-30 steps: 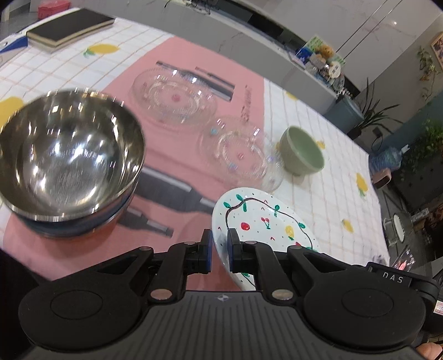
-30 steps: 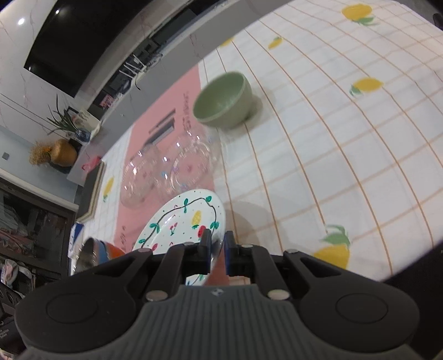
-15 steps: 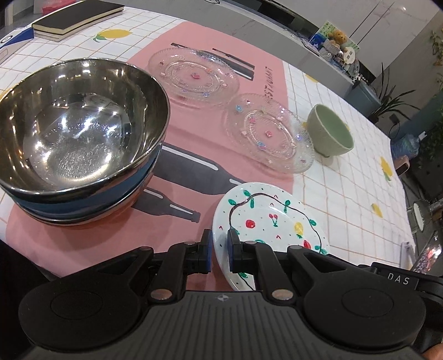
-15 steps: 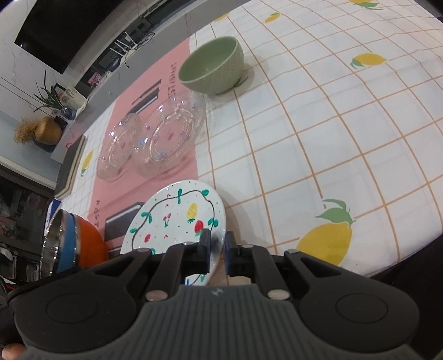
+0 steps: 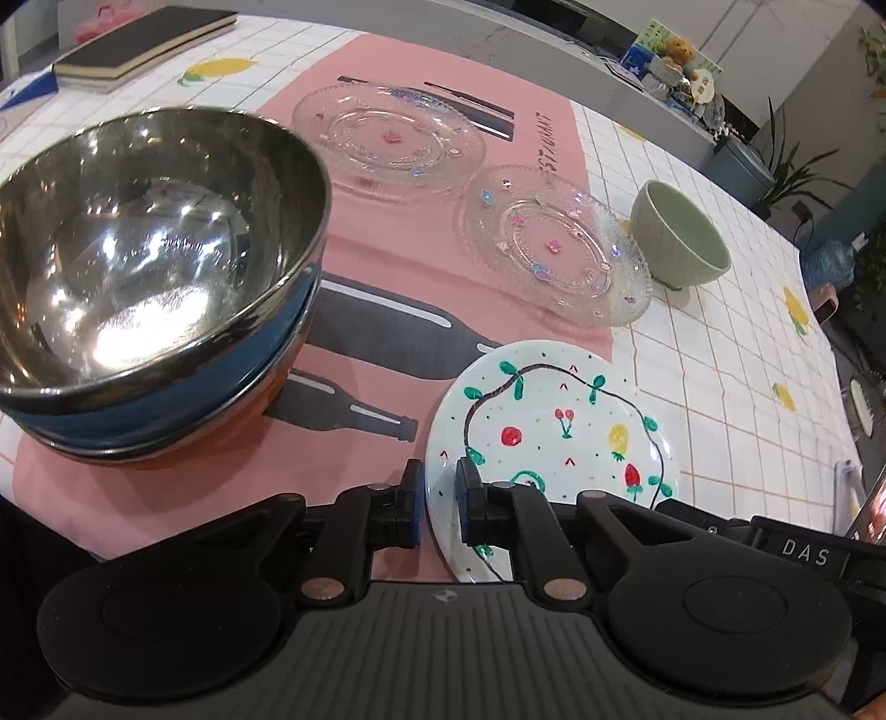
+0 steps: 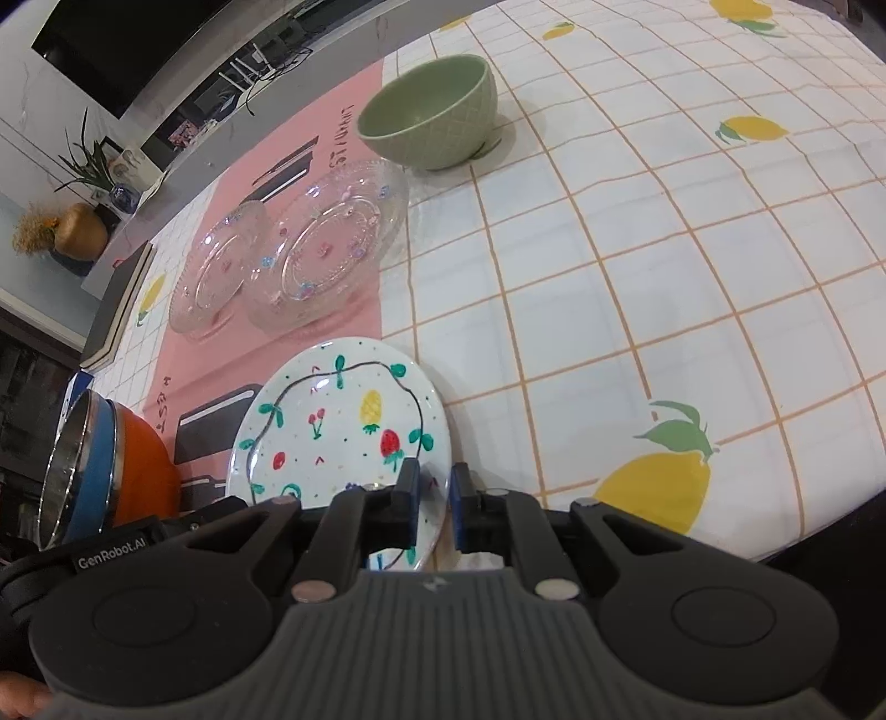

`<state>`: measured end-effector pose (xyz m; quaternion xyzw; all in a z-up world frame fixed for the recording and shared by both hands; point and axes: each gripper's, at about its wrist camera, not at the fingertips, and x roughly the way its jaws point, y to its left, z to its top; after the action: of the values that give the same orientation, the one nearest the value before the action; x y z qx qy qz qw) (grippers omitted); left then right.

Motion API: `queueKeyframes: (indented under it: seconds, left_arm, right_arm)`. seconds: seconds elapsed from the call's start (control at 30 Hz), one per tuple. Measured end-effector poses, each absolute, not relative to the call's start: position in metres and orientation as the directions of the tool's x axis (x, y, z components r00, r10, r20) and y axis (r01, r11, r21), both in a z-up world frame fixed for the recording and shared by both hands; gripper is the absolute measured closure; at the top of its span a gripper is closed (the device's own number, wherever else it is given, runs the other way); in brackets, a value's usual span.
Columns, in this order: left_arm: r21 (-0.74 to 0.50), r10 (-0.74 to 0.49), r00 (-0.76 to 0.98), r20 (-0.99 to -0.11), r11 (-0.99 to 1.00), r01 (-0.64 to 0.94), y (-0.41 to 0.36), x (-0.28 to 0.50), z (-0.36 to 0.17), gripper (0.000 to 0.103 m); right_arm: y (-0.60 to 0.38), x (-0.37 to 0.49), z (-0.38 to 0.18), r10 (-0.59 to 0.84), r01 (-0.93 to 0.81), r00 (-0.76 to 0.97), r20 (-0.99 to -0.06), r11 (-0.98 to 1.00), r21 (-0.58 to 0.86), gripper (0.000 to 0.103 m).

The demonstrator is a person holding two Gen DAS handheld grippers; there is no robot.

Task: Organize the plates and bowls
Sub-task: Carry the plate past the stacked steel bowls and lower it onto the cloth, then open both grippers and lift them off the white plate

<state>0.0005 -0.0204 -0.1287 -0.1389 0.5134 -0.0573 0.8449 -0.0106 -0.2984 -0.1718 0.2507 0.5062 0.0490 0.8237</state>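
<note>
A white plate painted with fruit [image 5: 559, 432] lies at the table's near edge; it also shows in the right wrist view [image 6: 343, 426]. My left gripper [image 5: 440, 501] is narrowly closed around the plate's left rim. My right gripper [image 6: 432, 504] is narrowly closed around its right rim. A stack of bowls with a steel bowl on top [image 5: 144, 260] stands at the left, seen from the side in the right wrist view [image 6: 105, 471]. Two clear glass plates [image 5: 387, 138] [image 5: 554, 243] lie farther back. A green bowl [image 5: 678, 241] [image 6: 429, 113] stands beside them.
A pink placemat [image 5: 354, 332] covers part of the checked tablecloth [image 6: 637, 249]. A black notebook [image 5: 144, 41] lies at the far left corner. A counter with clutter [image 5: 670, 61] runs behind the table.
Both grippers have lowered and come nearer to the table, staying on the painted plate's rims. The dishes appear larger and closer. The jaws' gap has not changed.
</note>
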Motion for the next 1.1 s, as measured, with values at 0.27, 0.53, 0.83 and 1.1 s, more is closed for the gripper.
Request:
queueKeyframes:
  seconds: [0.27,0.53,0.83,1.1]
  left_arm:
    - [-0.292,-0.244,0.481,-0.842,0.956,-0.026,-0.021,0.001,-0.121,0.077]
    - [-0.299,-0.256,0.527,-0.811,0.954,0.004,-0.027,0.006,-0.103,0.073]
    - [-0.293,-0.281,0.553,-0.784,0.954,0.068,-0.048,0.028,-0.075,0.072]
    - [-0.292,-0.311,0.581,-0.752,0.948,0.128,-0.077,0.063,-0.049,0.072]
  right_arm:
    - [-0.301,-0.011,-0.165,0.332,0.167,0.495,-0.803,0.871,0.462,0.077]
    - [-0.303,-0.005,-0.150,0.312,0.147,0.527,-0.790,0.882,0.447,0.073]
    - [-0.312,0.015,-0.122,0.271,0.125,0.578,-0.770,0.903,0.411,0.072]
    - [-0.323,0.042,-0.095,0.218,0.112,0.637,-0.740,0.923,0.369,0.065]
